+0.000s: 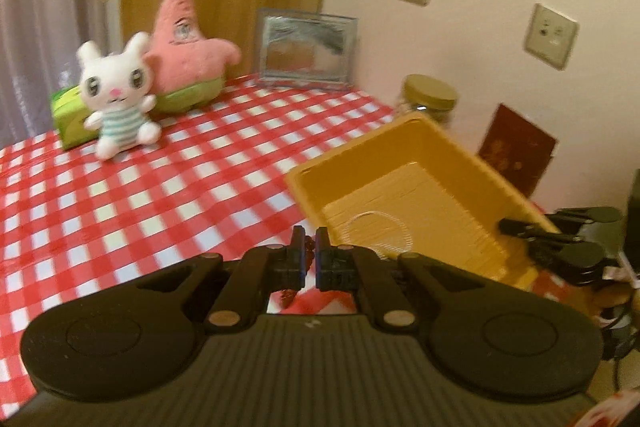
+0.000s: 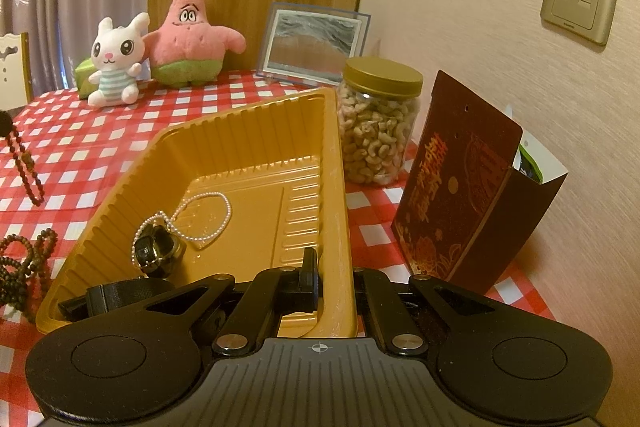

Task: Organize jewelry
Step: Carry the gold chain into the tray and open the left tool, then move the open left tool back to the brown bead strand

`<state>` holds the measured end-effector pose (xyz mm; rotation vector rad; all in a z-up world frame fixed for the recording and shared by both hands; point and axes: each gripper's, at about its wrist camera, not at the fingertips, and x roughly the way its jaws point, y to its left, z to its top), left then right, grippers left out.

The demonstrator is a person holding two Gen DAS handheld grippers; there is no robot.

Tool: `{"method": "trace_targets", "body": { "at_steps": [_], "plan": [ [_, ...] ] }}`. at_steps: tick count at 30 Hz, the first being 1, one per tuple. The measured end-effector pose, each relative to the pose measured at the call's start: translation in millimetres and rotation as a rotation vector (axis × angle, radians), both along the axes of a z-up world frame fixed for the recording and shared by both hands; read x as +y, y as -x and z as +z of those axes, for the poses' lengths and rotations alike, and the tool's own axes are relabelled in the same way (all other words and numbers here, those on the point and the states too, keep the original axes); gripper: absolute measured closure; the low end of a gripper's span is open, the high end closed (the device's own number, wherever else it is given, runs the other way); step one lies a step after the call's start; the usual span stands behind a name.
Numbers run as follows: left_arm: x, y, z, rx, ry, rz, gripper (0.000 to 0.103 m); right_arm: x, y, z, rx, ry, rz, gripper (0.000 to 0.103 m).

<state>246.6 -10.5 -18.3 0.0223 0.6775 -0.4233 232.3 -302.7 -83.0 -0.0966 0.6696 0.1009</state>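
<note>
Pinching dark beads [image 1: 309,254], left gripper [image 1: 309,247] tilts down beside yellow tray [image 1: 384,151]

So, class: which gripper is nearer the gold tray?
Right. The right gripper is clamped on the gold tray's near wall, one finger inside, one outside. The left gripper, shut on a dark bead string, sits beside the tray, apart from it.

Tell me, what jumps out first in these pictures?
The big golden tray in the middle of the red-checked tablecloth, with a pearl bracelet and a black watch inside. At the back sit a white bunny toy and a pink starfish toy. The right tool pinches the tray's near wall.
</note>
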Motion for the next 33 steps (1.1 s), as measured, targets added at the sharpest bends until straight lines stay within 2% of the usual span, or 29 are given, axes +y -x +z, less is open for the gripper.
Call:
{"method": "trace_targets", "body": {
  "at_steps": [8, 14, 18, 23, 27, 33],
  "plan": [
    [-37, -4, 0, -0.006, 0.037, -0.109, 0.1, 2, 0, 1, -0.002, -0.002, 0.0, 0.1],
    [-56, -14, -16, 0.051, 0.03, -0.125, 0.099, 3, 0, 2, -0.003, -0.007, 0.0, 0.1],
    [-54, -16, -25, 0.085, 0.031, -0.114, 0.09, 3, 0, 2, -0.004, -0.008, 0.0, 0.1],
    [-48, -14, -23, 0.079, 0.023, -0.097, 0.086, 2, 0, 1, -0.001, -0.009, -0.003, 0.1],
    [-37, -12, -21, 0.076, 0.007, -0.059, 0.078, 1, 0, 1, 0.002, -0.01, -0.004, 0.1],
    [-10, -10, -26, 0.094, -0.022, 0.018, 0.076, 1, -1, 1, 0.001, -0.011, -0.003, 0.1]
  ]
}}
